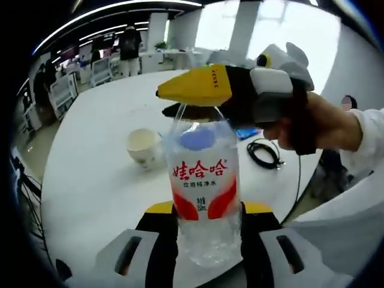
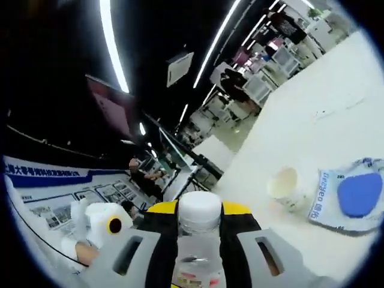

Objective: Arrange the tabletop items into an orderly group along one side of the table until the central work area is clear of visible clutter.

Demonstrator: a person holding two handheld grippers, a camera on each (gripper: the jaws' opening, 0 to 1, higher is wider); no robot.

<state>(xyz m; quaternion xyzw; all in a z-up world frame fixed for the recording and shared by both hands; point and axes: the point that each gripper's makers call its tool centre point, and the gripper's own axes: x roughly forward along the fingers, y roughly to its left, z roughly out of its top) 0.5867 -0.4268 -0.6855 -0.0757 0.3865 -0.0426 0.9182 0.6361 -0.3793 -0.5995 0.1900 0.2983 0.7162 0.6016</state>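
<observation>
Bottle [image 1: 206,198] clamped in left tool [image 1: 207,219]; right tool [image 2: 200,219] grips cap [image 2: 200,211].

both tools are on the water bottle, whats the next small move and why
Probably let one tool go. The left tool clamps the water bottle at its body, while the right tool grips its white cap. One grip seems enough to carry it to the table edge, beside the paper cup.
</observation>
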